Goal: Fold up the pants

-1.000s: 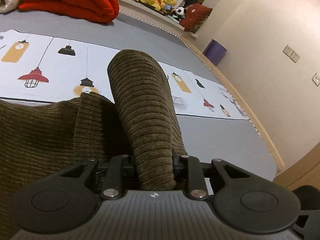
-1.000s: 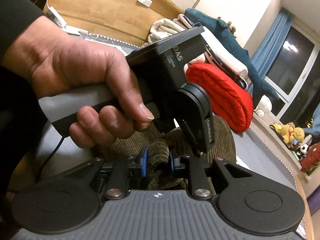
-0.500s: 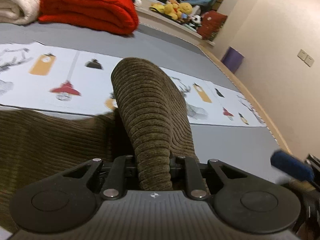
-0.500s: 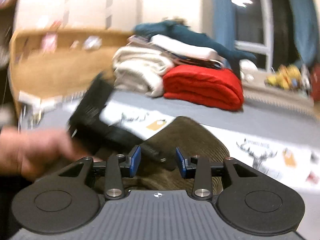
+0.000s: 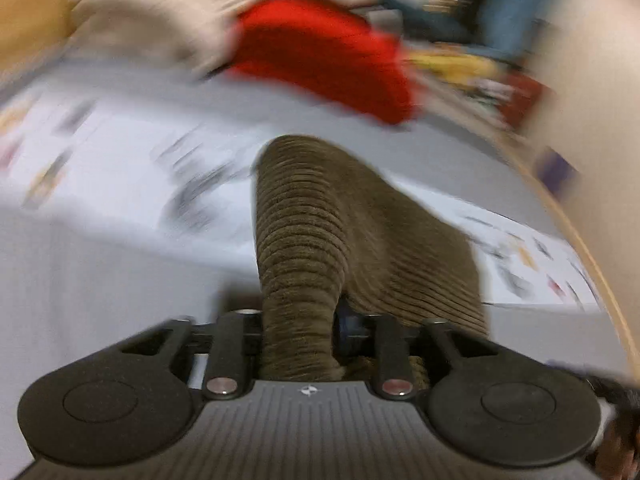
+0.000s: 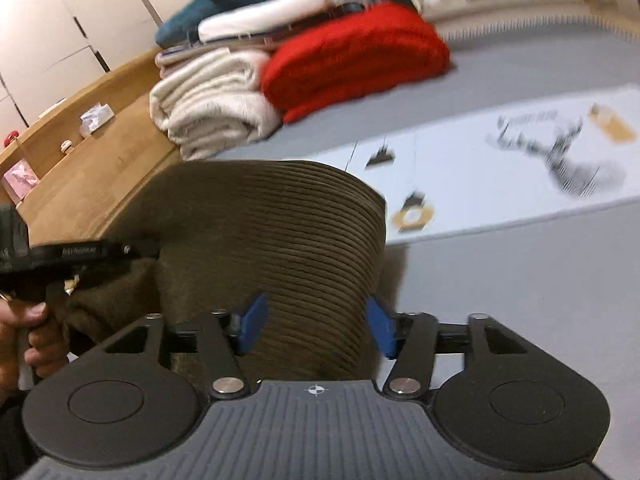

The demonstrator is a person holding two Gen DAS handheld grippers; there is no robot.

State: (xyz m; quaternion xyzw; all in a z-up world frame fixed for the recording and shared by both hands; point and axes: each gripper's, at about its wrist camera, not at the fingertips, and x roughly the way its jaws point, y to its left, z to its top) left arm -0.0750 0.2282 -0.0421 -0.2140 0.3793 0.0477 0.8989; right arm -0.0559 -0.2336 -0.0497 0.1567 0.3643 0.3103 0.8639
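Bunching up at frame centre, the brown corduroy pants (image 6: pixel 272 240) sit between both grippers' jaws. The right gripper (image 6: pixel 314 326) is opening, its blue pads clear of the cloth. The left gripper (image 5: pixel 298 330) is opening too, fabric filling its gap.

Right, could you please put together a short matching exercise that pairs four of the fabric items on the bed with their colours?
Items:
1. pants
2. folded blanket
3. rolled towel
4. plush toy on top of the pile

Colours:
A. cream
B. teal
C. olive brown
D. red

Pairs: 1-C, 2-D, 3-A, 4-B
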